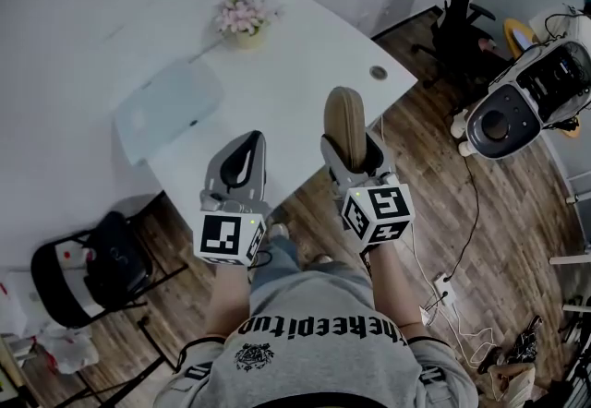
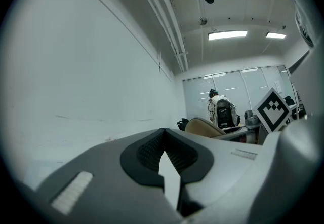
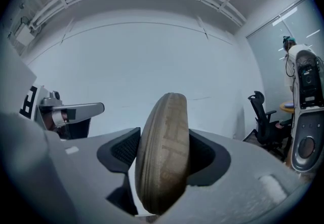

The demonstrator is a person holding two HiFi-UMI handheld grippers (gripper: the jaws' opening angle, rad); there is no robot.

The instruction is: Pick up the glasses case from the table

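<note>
The jaws of our right gripper (image 1: pixel 351 153) stand wide, clamped on the tan glasses case (image 1: pixel 345 118), which we hold on edge over the near side of the white table (image 1: pixel 309 60). The jaws of our left gripper (image 1: pixel 244 157), at nine o'clock of the right, are closed together on nothing. A pot of pink flowers (image 1: pixel 244 18) stands at the table's eleven o'clock.

Head view looks steeply down; both gripper views face the same wall (image 3: pixel 152 56)
</note>
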